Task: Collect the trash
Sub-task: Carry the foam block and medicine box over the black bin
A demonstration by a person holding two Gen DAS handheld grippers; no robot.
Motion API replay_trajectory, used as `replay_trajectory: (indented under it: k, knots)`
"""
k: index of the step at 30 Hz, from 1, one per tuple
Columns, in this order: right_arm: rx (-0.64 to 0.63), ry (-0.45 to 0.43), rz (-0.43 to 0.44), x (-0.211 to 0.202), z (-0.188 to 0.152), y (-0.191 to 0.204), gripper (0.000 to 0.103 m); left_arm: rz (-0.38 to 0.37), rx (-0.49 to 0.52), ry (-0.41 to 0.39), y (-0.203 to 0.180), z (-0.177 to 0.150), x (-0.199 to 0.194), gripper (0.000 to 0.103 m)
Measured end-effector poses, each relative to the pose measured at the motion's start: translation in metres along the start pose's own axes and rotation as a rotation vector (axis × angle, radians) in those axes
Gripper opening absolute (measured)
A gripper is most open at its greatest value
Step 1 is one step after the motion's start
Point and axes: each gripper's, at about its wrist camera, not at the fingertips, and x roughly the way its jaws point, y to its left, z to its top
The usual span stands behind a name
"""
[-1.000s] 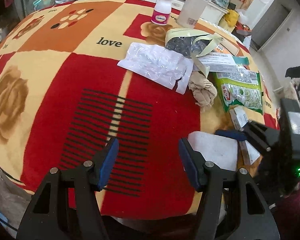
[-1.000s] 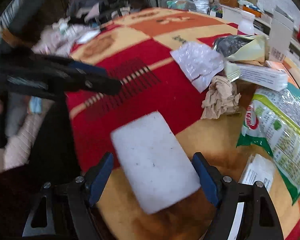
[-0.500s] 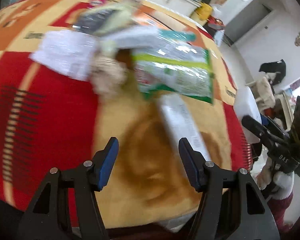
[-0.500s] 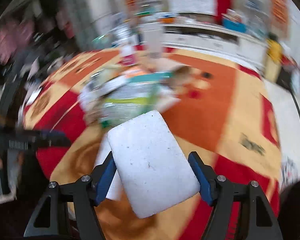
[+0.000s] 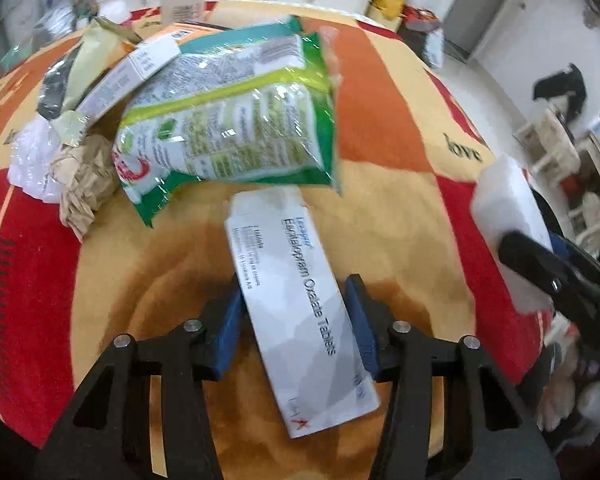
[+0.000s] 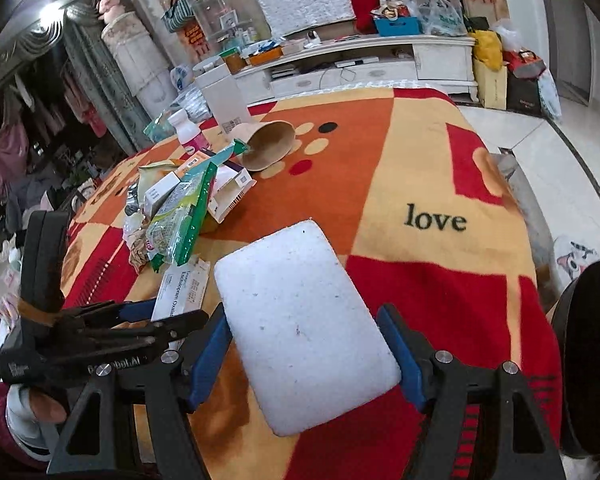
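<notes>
The left tool is seen astride a white tablet box, which lies flat on the blanket-covered counter. Its jaws have just been closing, with the box between them. The left blue pad is at the box's edge; a narrow gap appears beside the right pad, so a firm grip cannot be confirmed.

The right tool is clamped on a white foam block, both blue pads pressed to its long sides, and the block is held above the counter's red and yellow patches.

Just beyond the tablet box, a green snack bag is noted, partly overlapped by a second white box. A crumpled brown paper and clear plastic wrap lie to its left. In the right wrist view a paper cup is recorded tipped on its side, with a small white bottle upright nearby.
</notes>
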Motion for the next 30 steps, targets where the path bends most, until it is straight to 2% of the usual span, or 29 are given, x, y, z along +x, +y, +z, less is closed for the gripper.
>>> replay_trajectory:
  k: [3, 6, 14, 30]
  knots:
    - [0.026, -0.008, -0.009, 0.002, -0.003, -0.003, 0.071, -0.028, 0.029, 0.015, -0.007, -0.005, -0.008, 0.043]
    - [0.039, -0.024, -0.043, -0.001, -0.006, -0.006, 0.071, -0.049, 0.083, -0.011, -0.022, -0.006, -0.019, 0.042]
    - [0.067, -0.067, -0.120, -0.020, -0.011, -0.024, 0.070, -0.087, 0.169, -0.054, -0.064, 0.015, -0.025, 0.042]
    - [0.192, -0.143, -0.233, -0.067, -0.023, -0.082, 0.071, -0.146, 0.293, -0.092, -0.138, 0.051, -0.009, 0.042]
